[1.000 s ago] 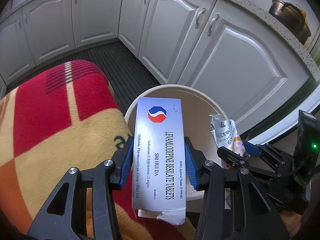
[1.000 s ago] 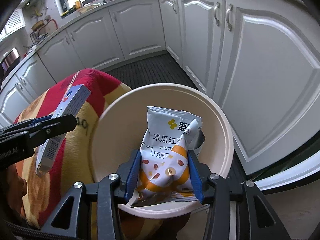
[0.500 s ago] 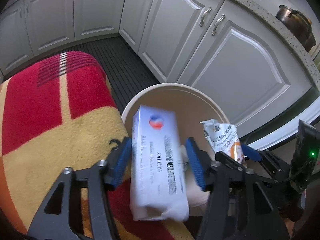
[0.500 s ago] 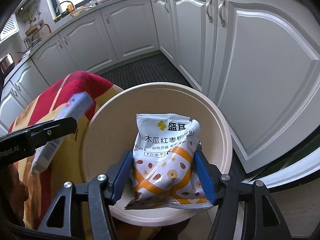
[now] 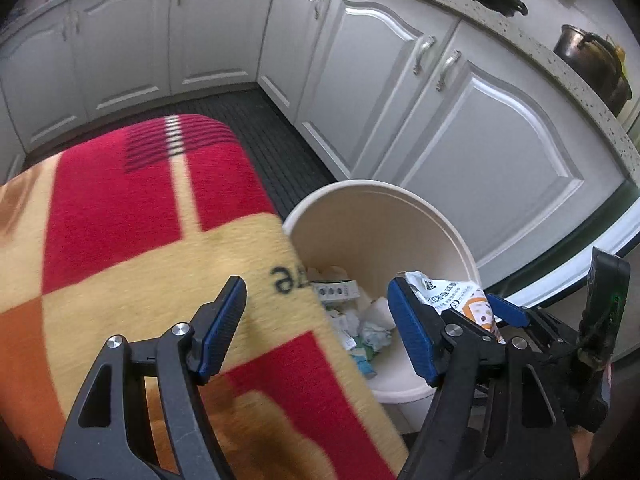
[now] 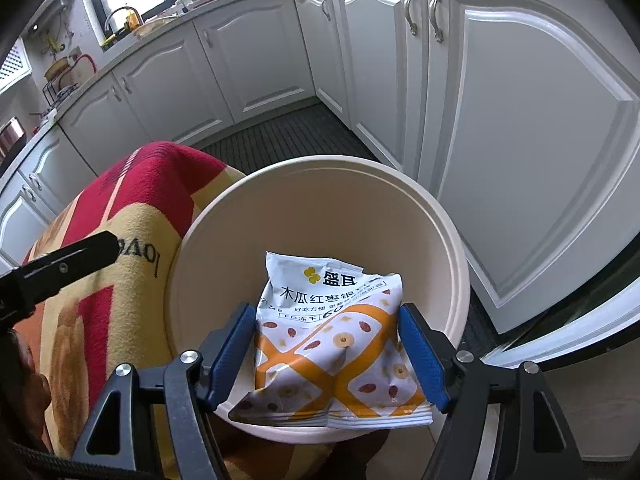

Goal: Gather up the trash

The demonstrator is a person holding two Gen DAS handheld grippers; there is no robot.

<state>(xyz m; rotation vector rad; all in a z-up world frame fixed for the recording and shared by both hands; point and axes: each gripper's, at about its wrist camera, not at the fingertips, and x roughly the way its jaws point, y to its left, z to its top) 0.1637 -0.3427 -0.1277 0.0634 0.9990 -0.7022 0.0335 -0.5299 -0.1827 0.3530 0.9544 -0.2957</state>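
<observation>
Left gripper (image 5: 316, 328): jaws just opened, empty; medicine box dropped among scraps in the bin (image 5: 452, 236). Right gripper (image 6: 328, 344): jaws just opened, snack bag (image 6: 332, 340) loose between them above the bin, not yet fallen. Nearly finished, apparently.

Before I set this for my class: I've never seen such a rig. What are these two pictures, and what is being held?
A person holds tongs in each hand, and a camera on each looks along its fingers. One picture is from the left tongs, the other from the right tongs. Both point down at a cream bin beside a red-and-yellow blanket. Both have just been opening. The left is empty. A snack packet sits between the right's jaws, apparently let go. Crumpled paper lies in the bin.
</observation>
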